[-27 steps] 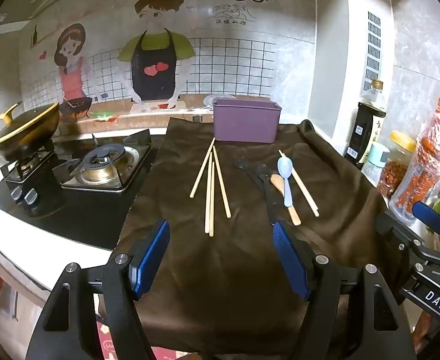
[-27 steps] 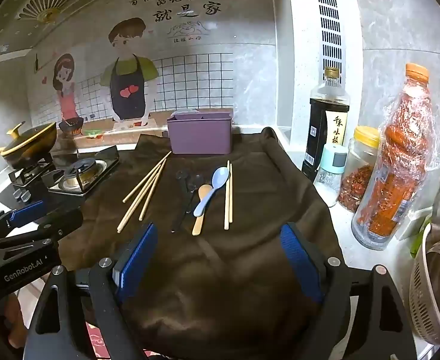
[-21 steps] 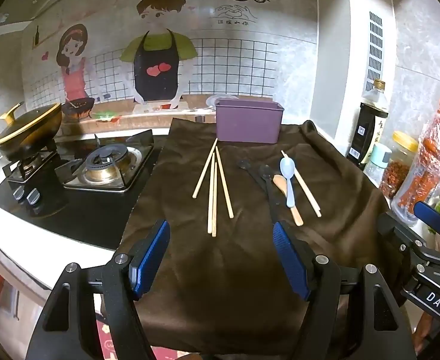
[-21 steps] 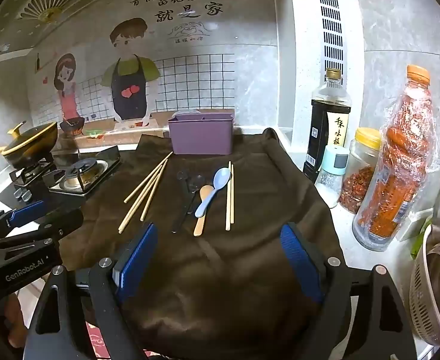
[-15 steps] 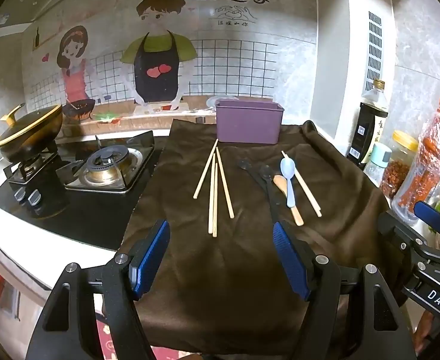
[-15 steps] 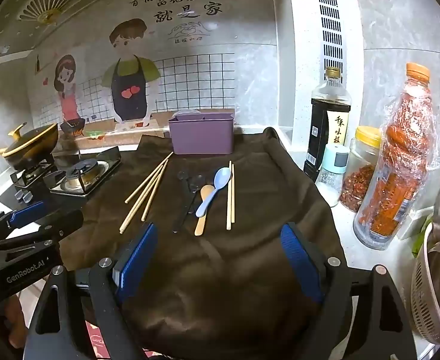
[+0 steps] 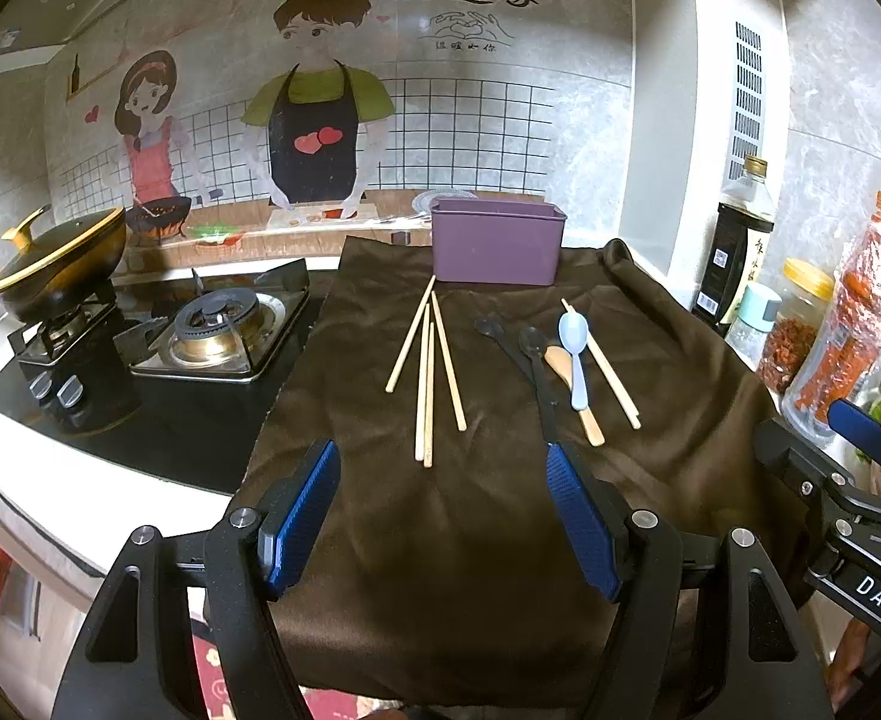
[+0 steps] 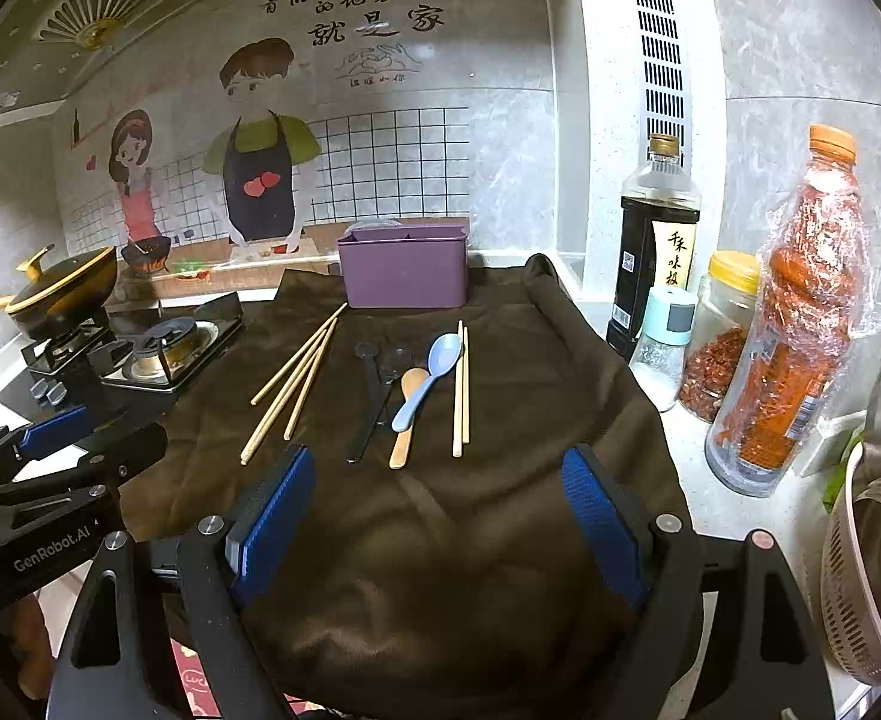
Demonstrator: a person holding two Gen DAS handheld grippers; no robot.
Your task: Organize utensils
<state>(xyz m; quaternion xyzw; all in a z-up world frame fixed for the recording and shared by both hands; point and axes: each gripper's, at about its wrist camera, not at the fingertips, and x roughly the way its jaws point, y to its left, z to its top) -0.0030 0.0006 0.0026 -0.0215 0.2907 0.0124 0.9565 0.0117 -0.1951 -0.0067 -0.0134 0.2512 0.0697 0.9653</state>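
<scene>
A: Why is everything laid flat on the brown cloth (image 7: 440, 570) and not in the purple box (image 7: 496, 249)?

B: I judge the sorting has not begun. The four loose chopsticks (image 7: 425, 372) fan out on the left of the cloth, the two black spoons (image 7: 530, 360), the wooden spoon (image 7: 575, 390) and the blue spoon (image 7: 575, 360) bunch in the middle with the blue one lying across the wooden one, and a chopstick pair (image 7: 602, 366) lies just beside them on the right. The box stands at the far edge, touching the cloth, likely the place they are meant to go.

A: And the tools?

B: The left tool (image 7: 443, 516) and the right tool (image 8: 434, 516) both hover over the near end of the cloth with their blue pads wide apart, gripping nothing. Held back like this, either can reach any group.

A: What does one camera give that the other lacks?

B: The right wrist view looks a little down into the box and hints at a divider inside; it also shows the strainer (image 8: 854, 570) near the tabletop's right end. The left wrist view shows more of the gas stove (image 7: 218, 330) and the black-and-gold pot (image 7: 59, 261).
</scene>
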